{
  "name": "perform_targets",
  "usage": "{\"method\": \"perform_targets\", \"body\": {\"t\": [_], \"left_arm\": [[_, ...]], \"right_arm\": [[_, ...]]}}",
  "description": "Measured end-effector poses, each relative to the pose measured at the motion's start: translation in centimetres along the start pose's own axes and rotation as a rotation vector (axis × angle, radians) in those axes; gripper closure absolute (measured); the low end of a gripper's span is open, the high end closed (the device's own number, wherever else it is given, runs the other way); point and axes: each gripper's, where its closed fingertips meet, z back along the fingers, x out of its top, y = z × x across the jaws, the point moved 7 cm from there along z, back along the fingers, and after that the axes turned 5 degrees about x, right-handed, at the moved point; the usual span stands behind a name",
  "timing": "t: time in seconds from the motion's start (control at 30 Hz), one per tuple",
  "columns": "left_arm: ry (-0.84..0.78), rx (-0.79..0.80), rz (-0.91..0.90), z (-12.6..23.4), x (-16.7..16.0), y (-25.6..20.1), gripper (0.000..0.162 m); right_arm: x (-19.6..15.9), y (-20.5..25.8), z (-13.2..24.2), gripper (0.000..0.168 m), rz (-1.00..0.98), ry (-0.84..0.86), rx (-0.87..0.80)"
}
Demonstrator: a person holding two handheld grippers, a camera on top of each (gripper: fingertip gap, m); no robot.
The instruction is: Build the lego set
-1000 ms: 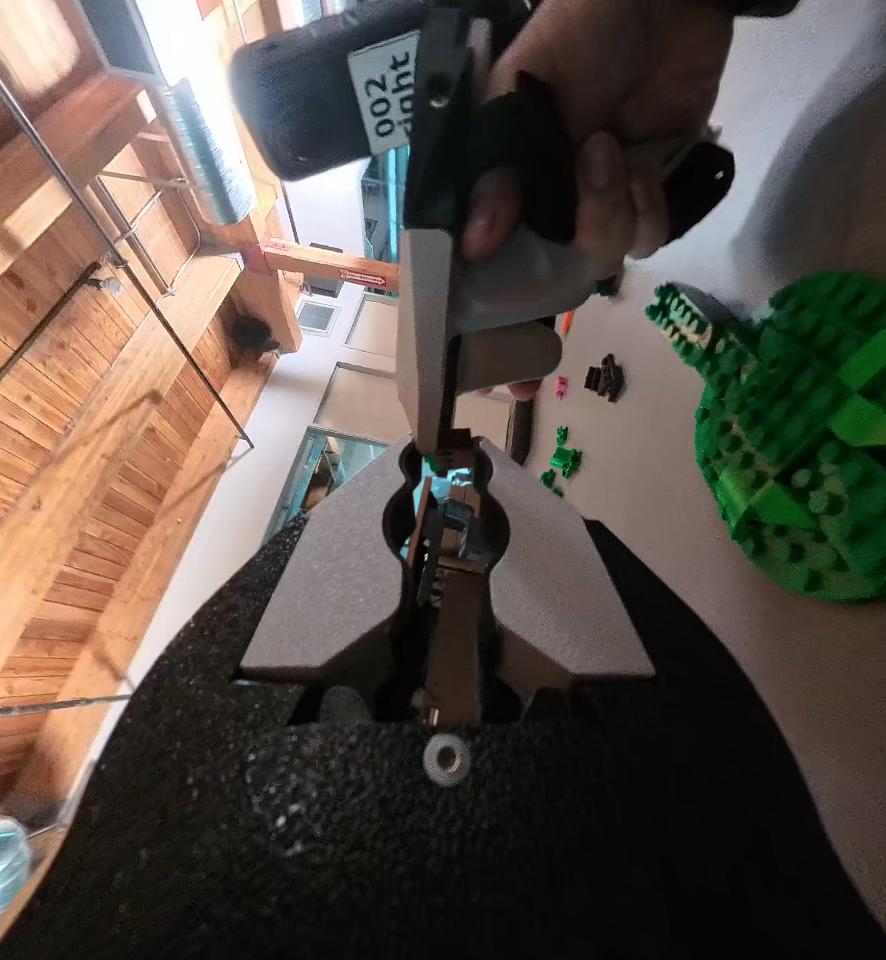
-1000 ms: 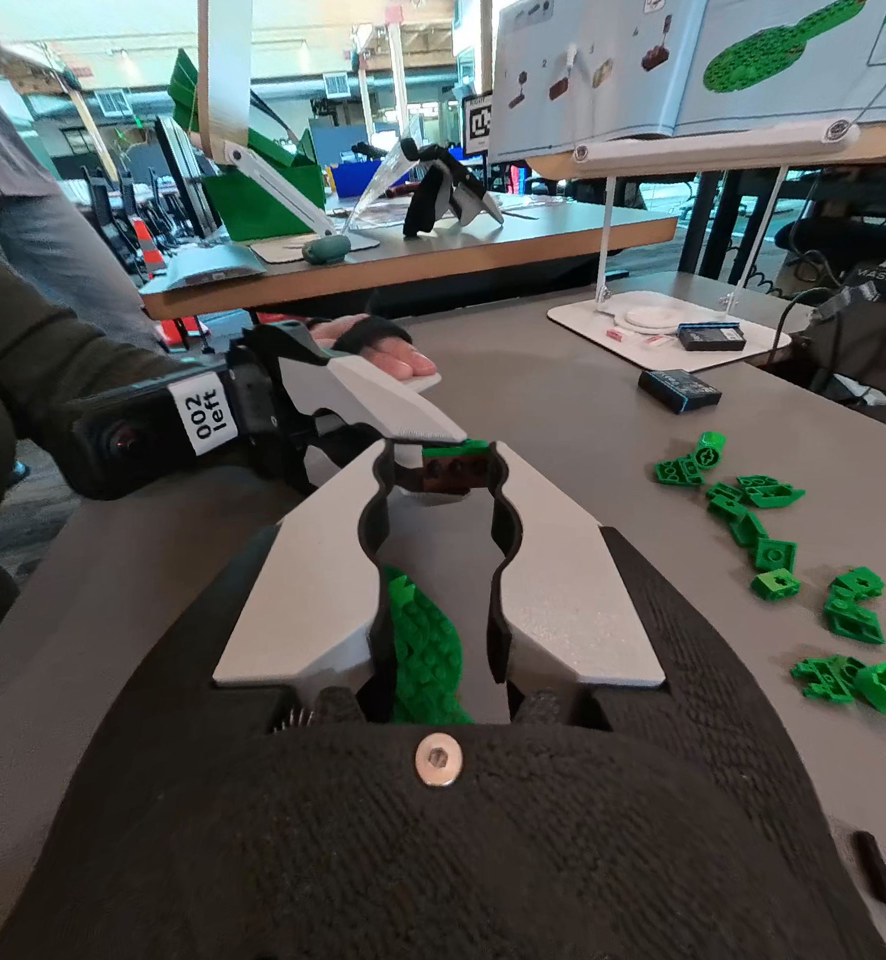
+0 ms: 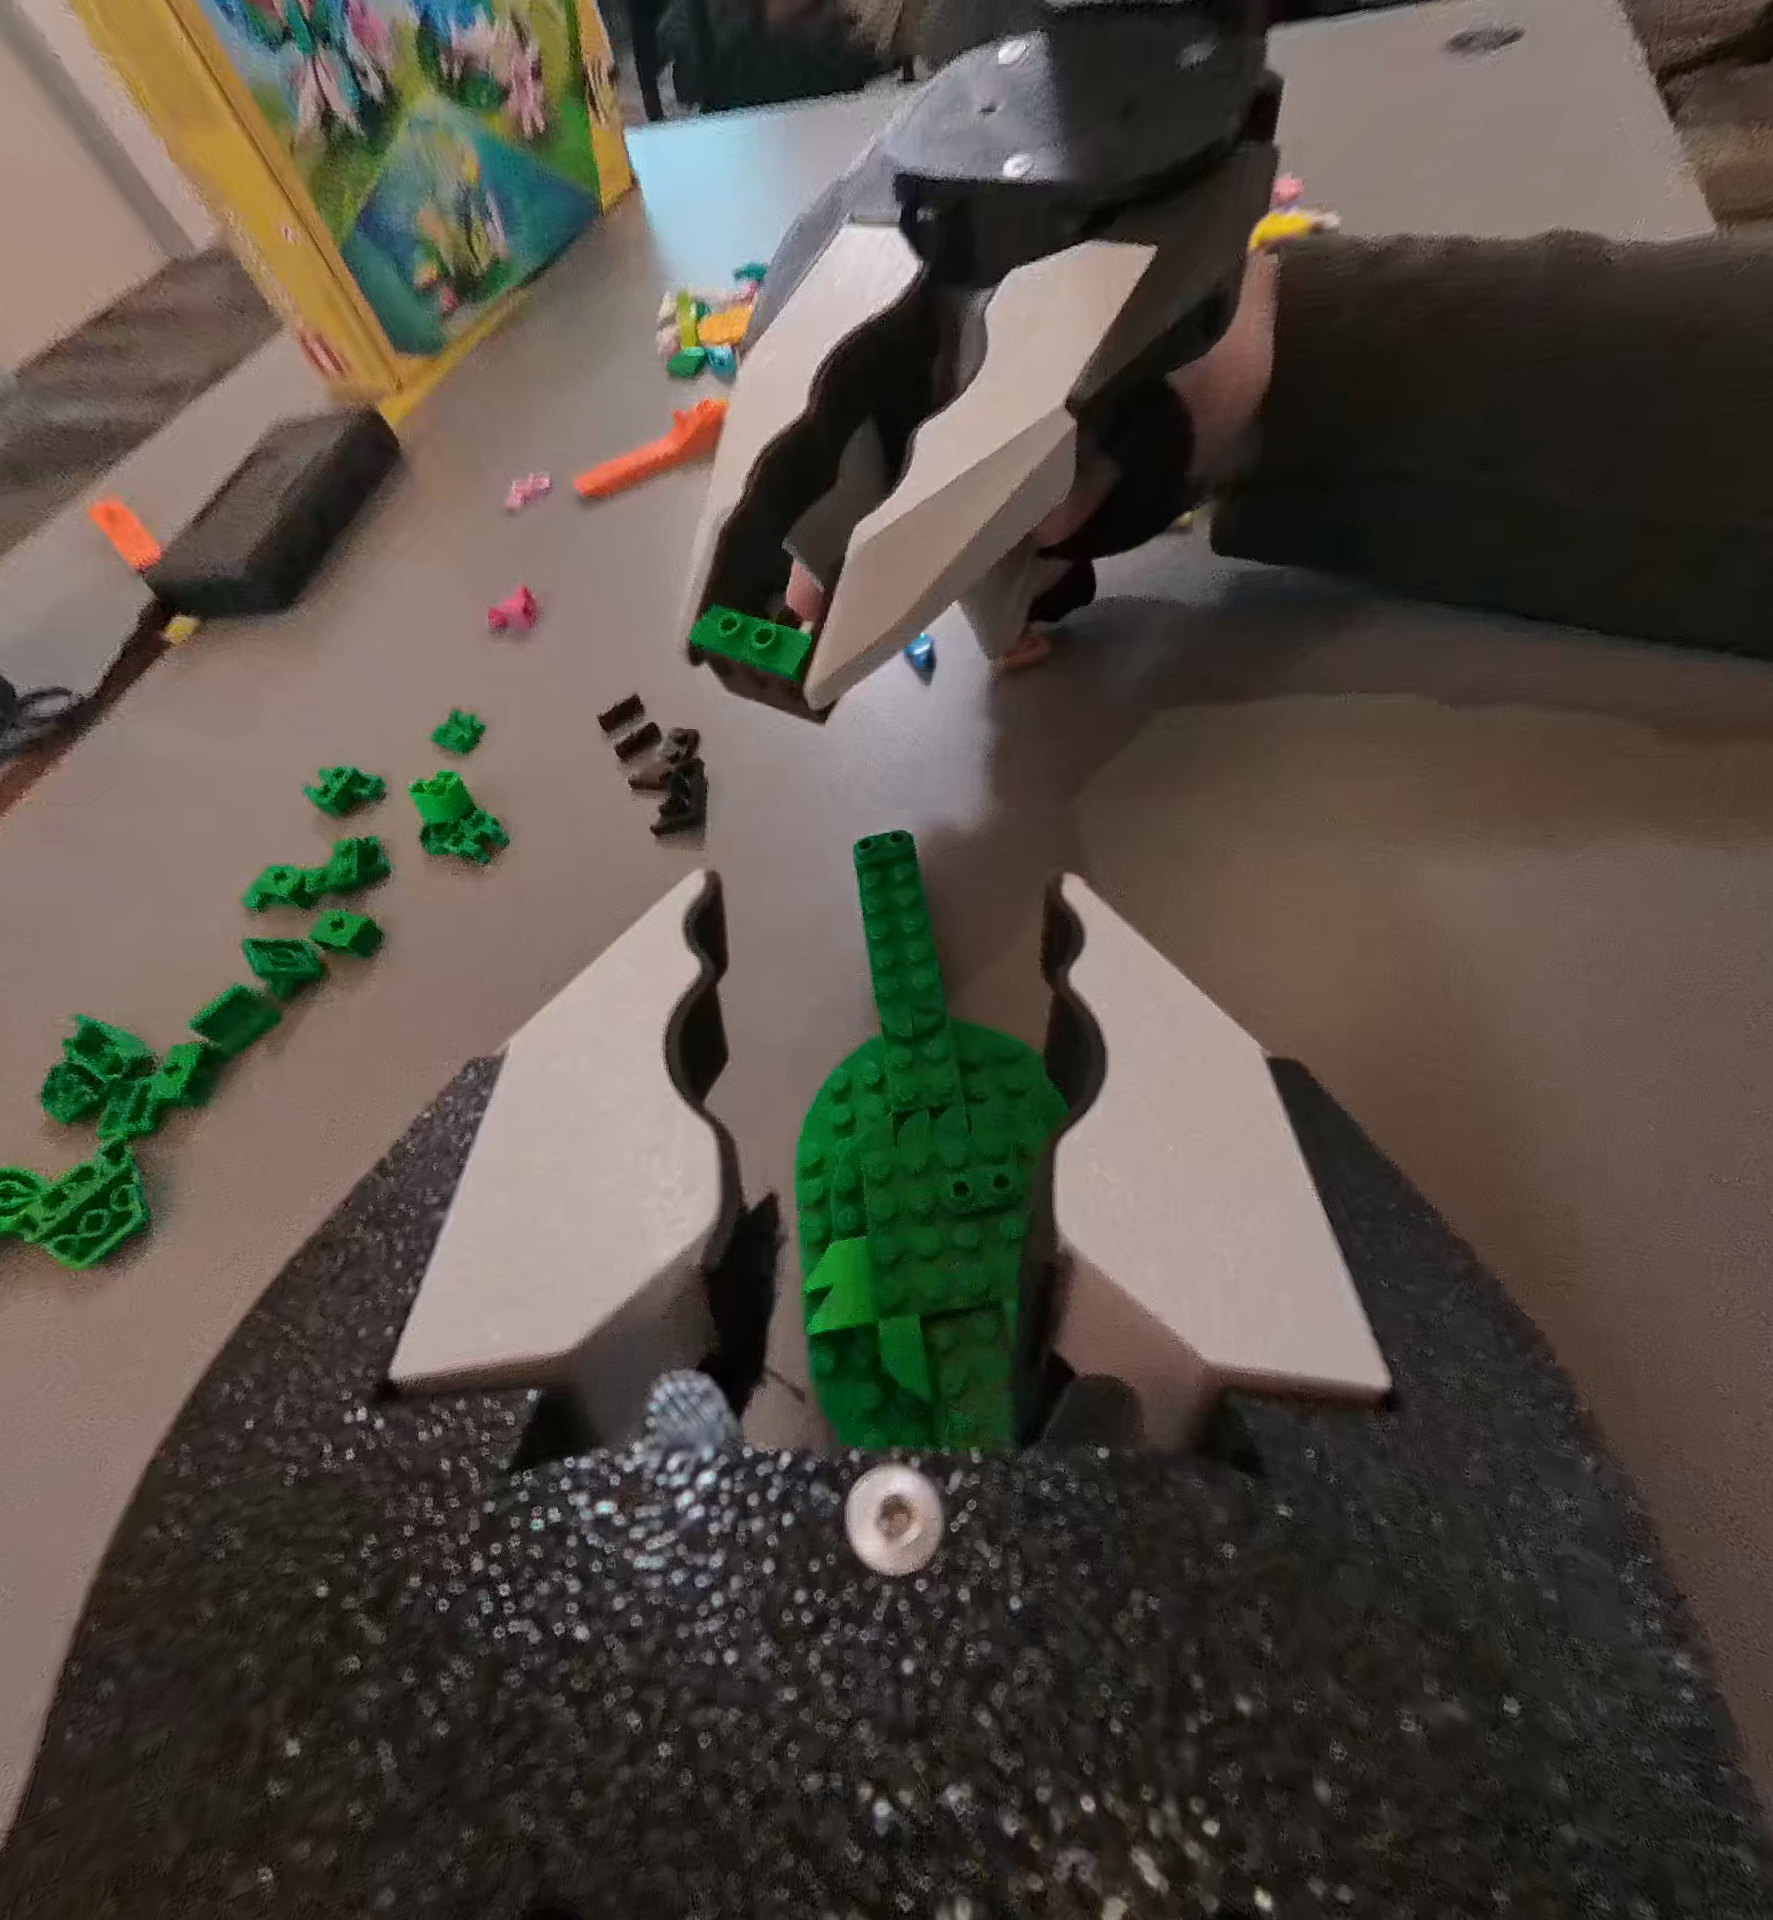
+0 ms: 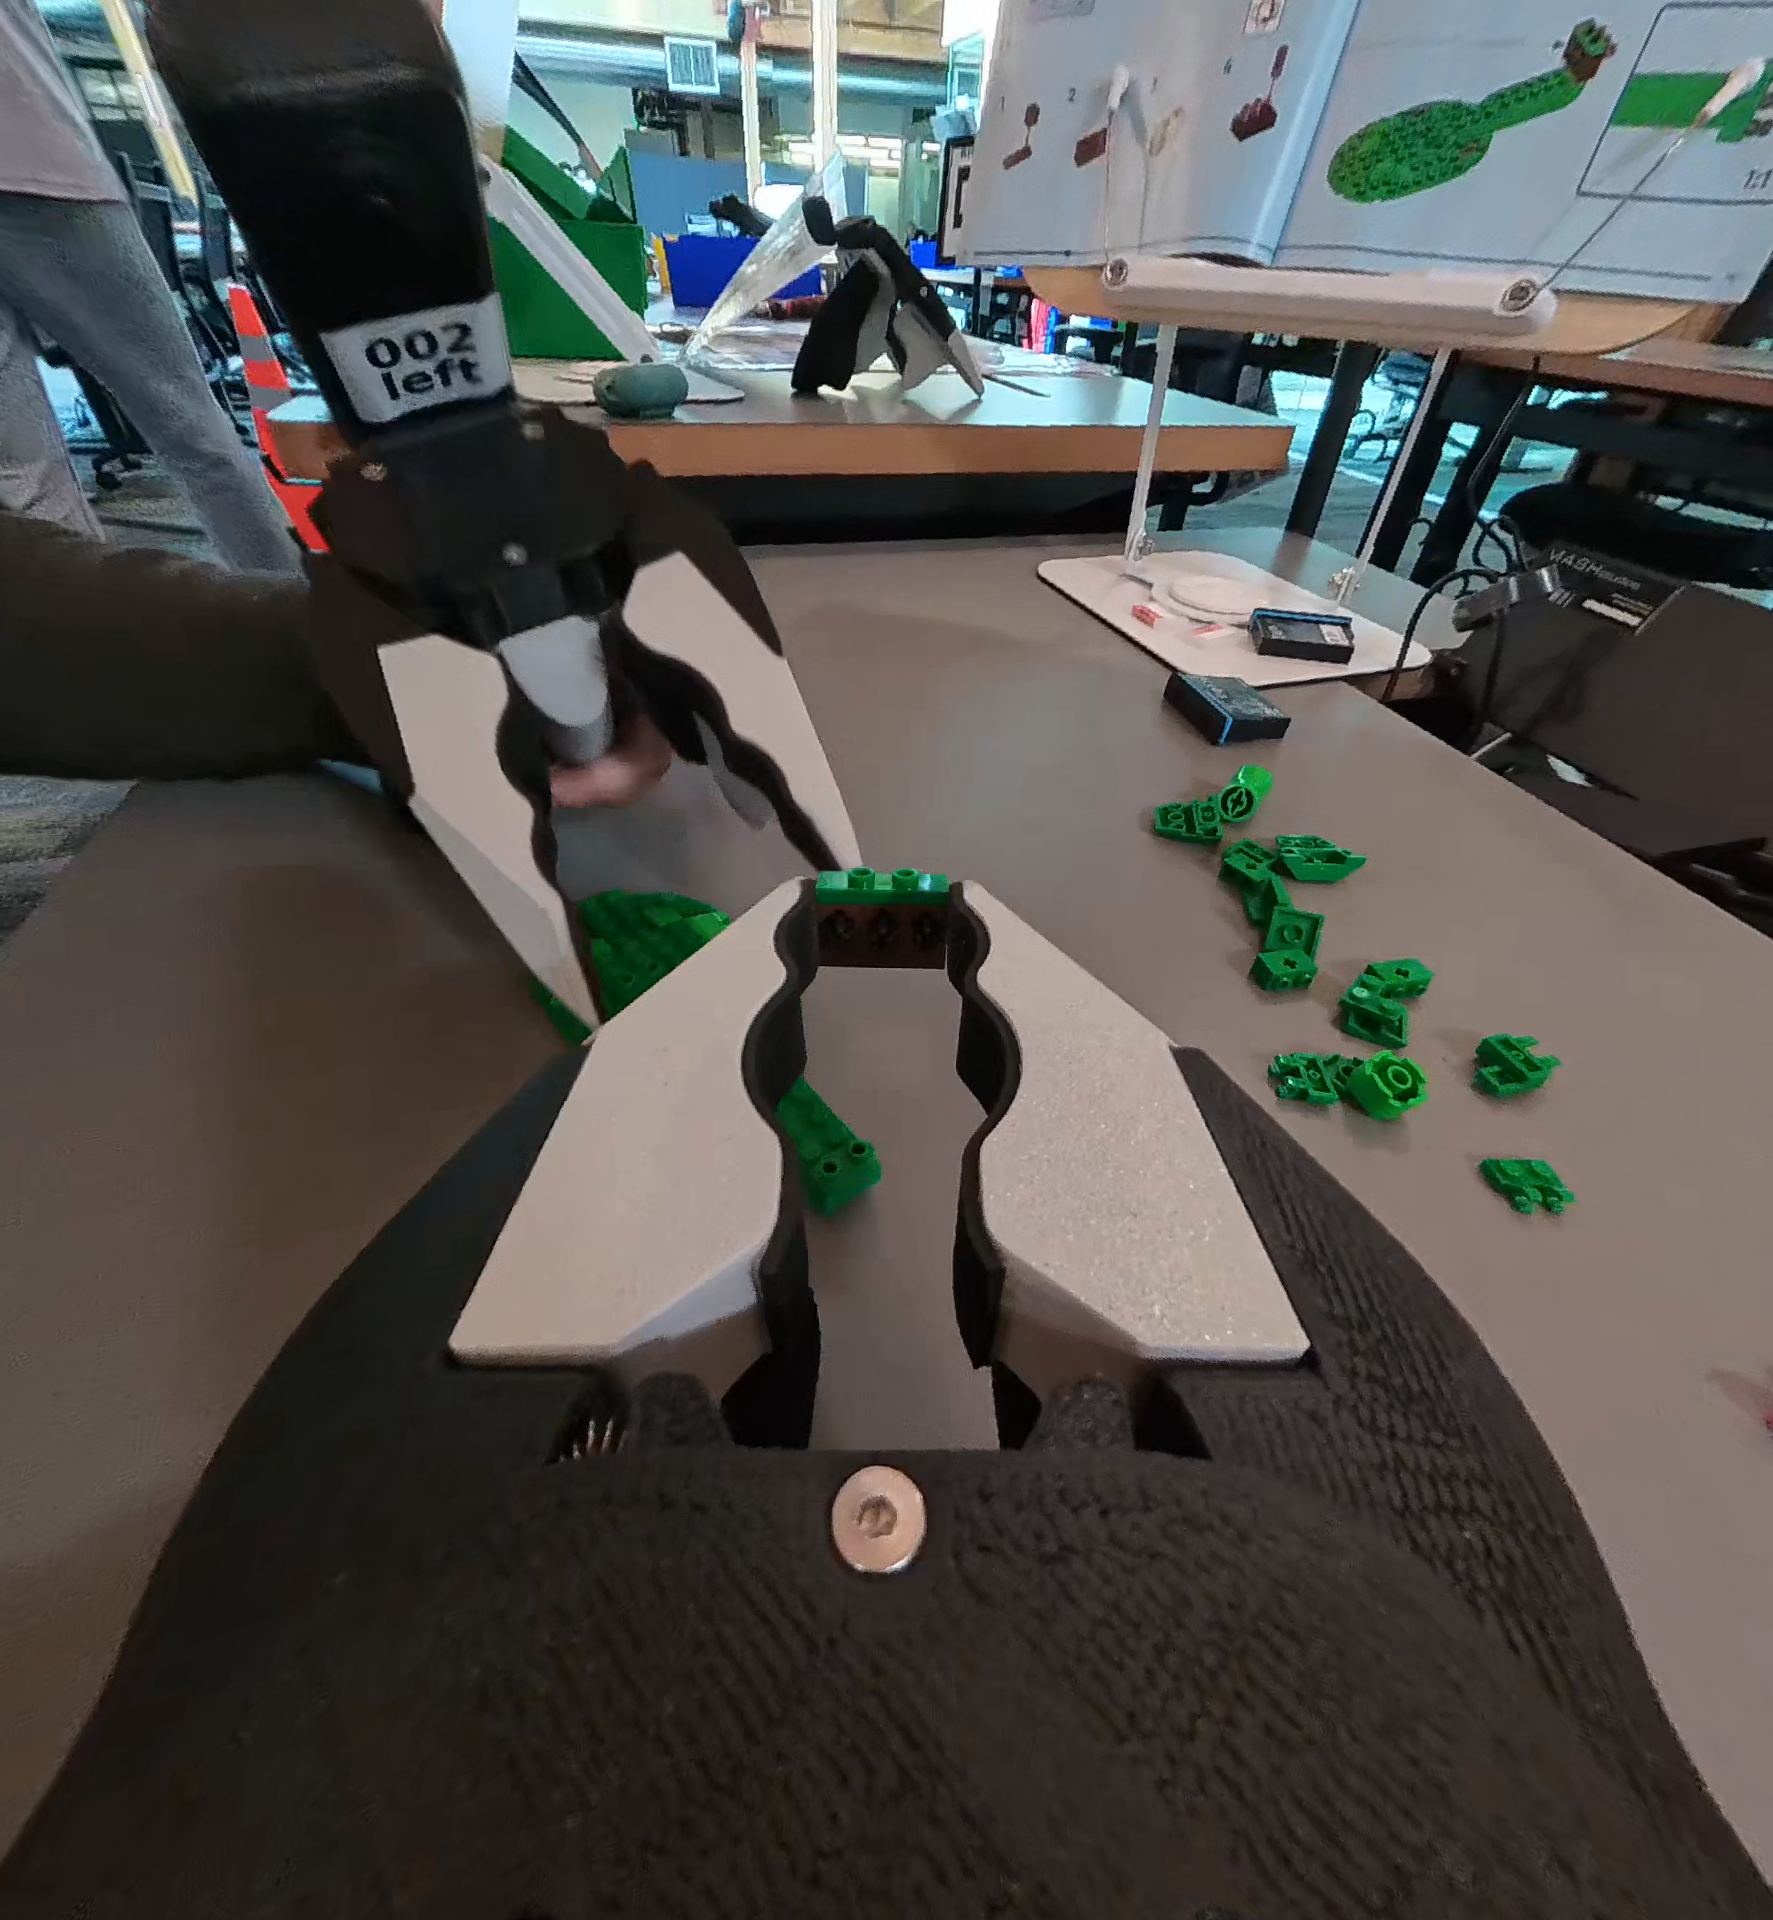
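**Small brick stack pinched at the tips, green base waiting between spread fingers**

The right gripper (image 4: 887, 920) has its fingers clamped on a small brick stack (image 4: 882, 914): a green plate on top of a brown brick, held crosswise at the very fingertips. It looks light and rigid, a hard plastic that will not give under the pinch but could pivot or pop out, since only its two short ends are held. Pressing it home probably calls for a straight push, square to the studs.

The green base (image 3: 913, 1174), a rounded plate with a long narrow neck, lies flat on the surface (image 3: 1381, 935) between the spread fingers of the left gripper (image 3: 882, 894), its round end deep between them and the neck reaching out past the tips. Whether either finger touches it is unclear. The neck is thin and likely the weak spot; the broad round end looks the safer place to steady it.

The left wrist view shows the whole base, a cluster of dark pieces (image 3: 664, 764) beyond the fingertips and loose green pieces (image 3: 238, 997) off to their left. The right wrist view shows mostly the neck's end under its fingers, but alone reveals the instruction booklet (image 4: 1381, 135) propped on a stand beyond the fingertips.
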Motion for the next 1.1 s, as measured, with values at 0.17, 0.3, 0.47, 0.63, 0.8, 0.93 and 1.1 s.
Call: {"method": "perform_targets", "body": {"t": [0.17,0.3,0.47,0.63,0.8,0.93,1.1], "left_arm": [[0.106,-0.080,0.080,-3.1,0.0,-1.1,0.101],[0.213,-0.024,0.035,-4.7,-0.6,-0.8,0.107],[0.276,-0.029,0.031,-5.1,-1.0,-0.5,0.119],[0.281,-0.034,0.033,-4.6,-1.5,-0.3,0.128],[0.282,-0.043,-0.028,-3.7,-1.8,-0.4,0.138],[0.292,-0.021,-0.143,-2.8,-2.2,-0.3,0.145],[0.300,-0.050,-0.187,-1.5,-2.5,0.1,0.146]], "right_arm": [[0.3,-0.2,0.4,0.145,0.005,-0.040,-0.019],[0.8,-0.3,0.8,0.145,0.007,-0.073,-0.031],[0.8,-0.2,0.8,0.145,0.013,-0.077,-0.026],[0.7,0.0,0.6,0.146,0.019,-0.078,-0.012],[0.4,0.1,0.2,0.145,0.008,-0.062,0.005],[0.2,0.4,-0.2,0.146,-0.023,-0.058,0.049],[0.2,1.5,-1.0,0.145,-0.126,-0.046,0.187]]}}
